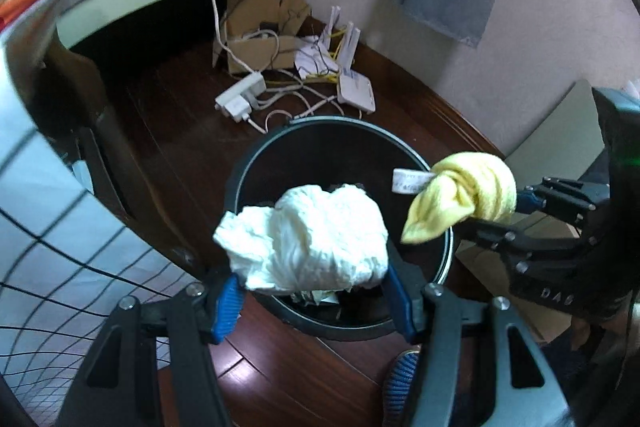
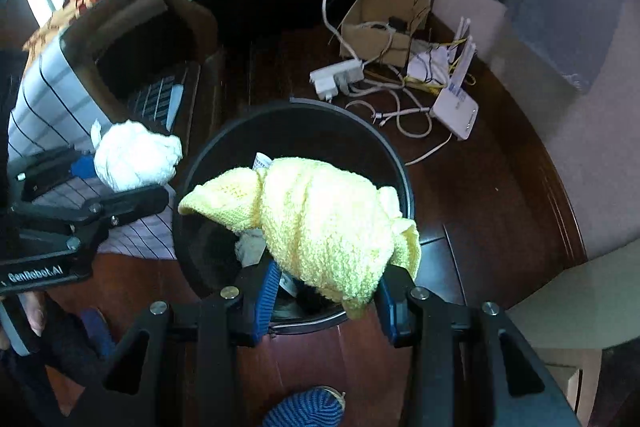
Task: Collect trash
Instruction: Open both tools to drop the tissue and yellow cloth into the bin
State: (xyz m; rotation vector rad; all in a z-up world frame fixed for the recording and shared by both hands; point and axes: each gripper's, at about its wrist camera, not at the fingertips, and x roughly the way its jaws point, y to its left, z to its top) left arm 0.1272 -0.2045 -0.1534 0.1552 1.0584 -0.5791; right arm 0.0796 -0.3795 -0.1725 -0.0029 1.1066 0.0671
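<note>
A black round trash bin (image 1: 248, 183) (image 2: 208, 163) stands on the dark wooden floor with some paper scraps inside. My left gripper (image 1: 316, 287) is shut on a crumpled white paper wad (image 1: 312, 239), held just above the bin's near rim. The same wad (image 2: 134, 155) shows at the left of the right wrist view, beside the bin. My right gripper (image 2: 326, 291) is shut on a knotted yellow knitted cloth (image 2: 320, 219), over the bin's mouth. That cloth (image 1: 464, 195) hangs at the bin's right rim in the left wrist view.
A white power strip (image 1: 240, 97), tangled cables, a white router (image 1: 356, 87) and a cardboard box (image 1: 260, 27) lie beyond the bin by the wall. A bed with a checked sheet (image 1: 48, 227) borders the left. A blue slipper (image 2: 304, 407) is near the bottom.
</note>
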